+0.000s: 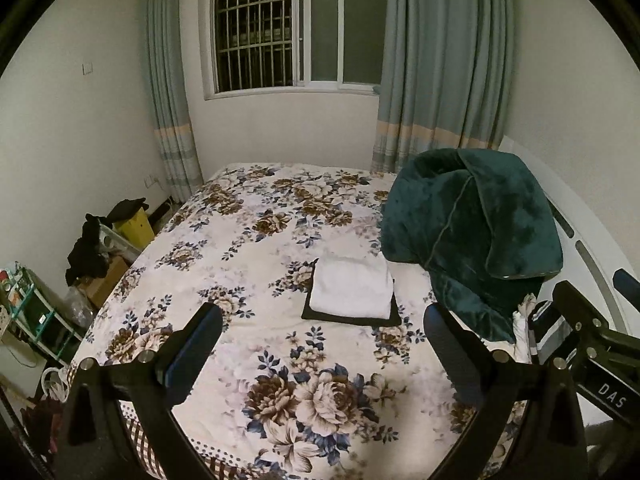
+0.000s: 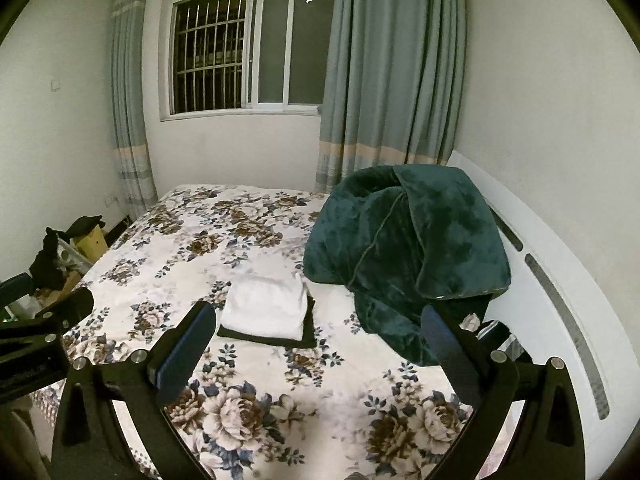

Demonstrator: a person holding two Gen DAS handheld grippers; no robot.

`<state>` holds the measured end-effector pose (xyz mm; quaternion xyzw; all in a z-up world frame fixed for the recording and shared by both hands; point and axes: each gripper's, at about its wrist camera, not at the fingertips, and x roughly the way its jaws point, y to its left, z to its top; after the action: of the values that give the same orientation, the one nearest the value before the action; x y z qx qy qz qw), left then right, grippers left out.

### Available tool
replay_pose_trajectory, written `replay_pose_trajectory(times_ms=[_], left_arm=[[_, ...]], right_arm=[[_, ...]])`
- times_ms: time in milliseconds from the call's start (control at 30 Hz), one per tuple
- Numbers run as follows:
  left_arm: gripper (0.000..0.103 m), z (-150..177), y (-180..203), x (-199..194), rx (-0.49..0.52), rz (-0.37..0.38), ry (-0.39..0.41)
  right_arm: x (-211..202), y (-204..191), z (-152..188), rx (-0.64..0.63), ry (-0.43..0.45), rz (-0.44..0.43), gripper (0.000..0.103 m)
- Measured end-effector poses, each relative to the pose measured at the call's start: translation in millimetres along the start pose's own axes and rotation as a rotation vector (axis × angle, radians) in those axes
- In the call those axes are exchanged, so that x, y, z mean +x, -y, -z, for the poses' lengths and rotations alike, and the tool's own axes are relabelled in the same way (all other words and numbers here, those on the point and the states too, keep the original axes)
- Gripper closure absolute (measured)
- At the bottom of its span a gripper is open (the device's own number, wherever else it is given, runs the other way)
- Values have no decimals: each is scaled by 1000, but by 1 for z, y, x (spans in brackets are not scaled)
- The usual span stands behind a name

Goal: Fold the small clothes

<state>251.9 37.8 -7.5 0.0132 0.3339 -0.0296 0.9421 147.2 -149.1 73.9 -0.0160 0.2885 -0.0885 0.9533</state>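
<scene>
Both tools, left tool (image 1: 322,350) and right tool (image 2: 320,350), gape wide above the folded white garment (image 1: 352,288).

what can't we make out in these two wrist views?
- Black garment: mostly covered by the folded white garment in both views; its type and fold are unclear.
- Striped item beside the green blanket: left view, partly hidden by the right tool; right view, behind a finger.
- Clutter on the floor beside the bed: dark and small in both views.
- Left tool and right tool: open, holding nothing.
</scene>
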Motion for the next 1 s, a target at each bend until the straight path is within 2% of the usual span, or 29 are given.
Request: replay_pose_trajectory(times_ms=[467,1000], left_arm=[[0,10,-5,-8,-5,-38,-8],[0,9,-7,-8,-4,-44,1]], right_arm=[[2,0,-5,-3,-11,-29,0],[5,1,-3,2,-10,-36,0]])
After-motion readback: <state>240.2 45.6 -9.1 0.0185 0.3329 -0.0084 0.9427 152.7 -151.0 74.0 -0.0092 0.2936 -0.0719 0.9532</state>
